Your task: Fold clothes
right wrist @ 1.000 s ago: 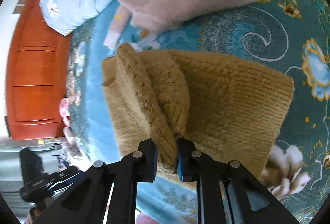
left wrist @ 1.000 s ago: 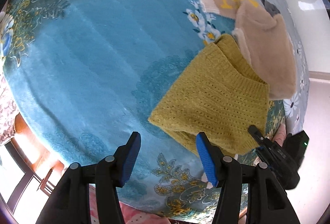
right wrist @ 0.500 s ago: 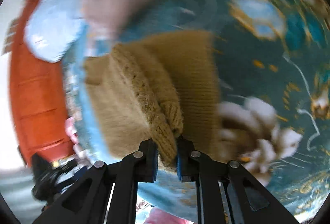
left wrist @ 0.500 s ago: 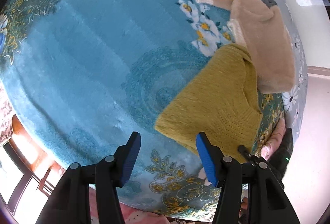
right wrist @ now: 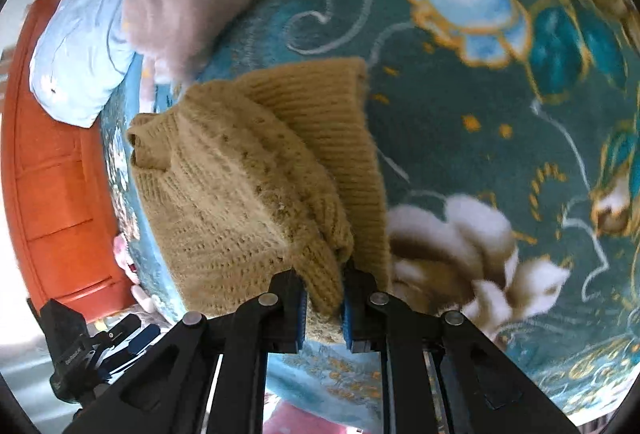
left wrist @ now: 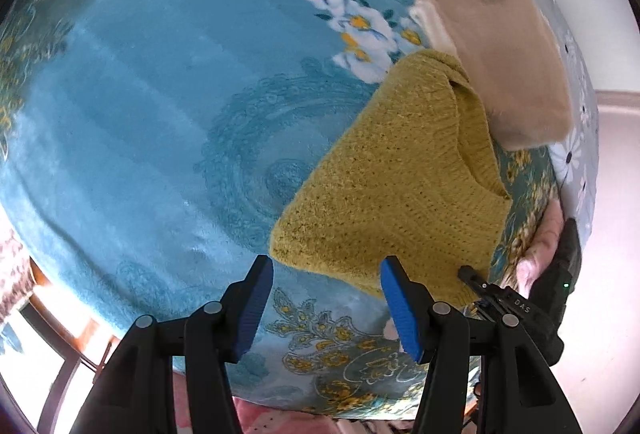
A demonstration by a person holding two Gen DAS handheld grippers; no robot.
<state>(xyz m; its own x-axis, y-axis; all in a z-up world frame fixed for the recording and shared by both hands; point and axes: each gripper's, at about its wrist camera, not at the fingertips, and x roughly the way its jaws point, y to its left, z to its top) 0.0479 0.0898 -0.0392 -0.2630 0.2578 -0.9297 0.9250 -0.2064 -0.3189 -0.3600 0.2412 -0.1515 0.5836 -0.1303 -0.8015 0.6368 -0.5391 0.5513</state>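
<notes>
Gripping now: right gripper (right wrist: 323, 304) has its blue pads pressed together on a thick bunch of the mustard sweater (right wrist: 256, 194), at the edge nearest the camera.
Left gripper (left wrist: 326, 308): fingers spread wide and empty, hovering just above the sweater's near corner, touching nothing.
Sweater location: on the teal floral blanket (left wrist: 152, 106), close to the bed's near edge, well toward the right of the left wrist view; the right gripper's tip (left wrist: 474, 276) meets its lower right edge there.
Handling: a chunky, loose knit, so likely soft, floppy and fairly bulky; it should sag and stretch where lifted from a single point, and the fuzzy surface should grip the pads well. Not fragile, though open stitches could snag.
Where to hold: judging by the layers, pinching all the stacked edges together at a corner keeps the fold from sliding apart; the free near corner under the left gripper looks like the natural second hold.
Long axis: in the right wrist view the folded bundle runs away from the gripper toward the upper left, ending in a rolled, cuff-like end.
Beyond it: a beige fuzzy garment (left wrist: 504, 46) lies just behind, its edge touching or overlapping the sweater's far end.
Farthest: a pale blue pillow (right wrist: 80, 46) and an orange wooden headboard (right wrist: 52, 162).
</notes>
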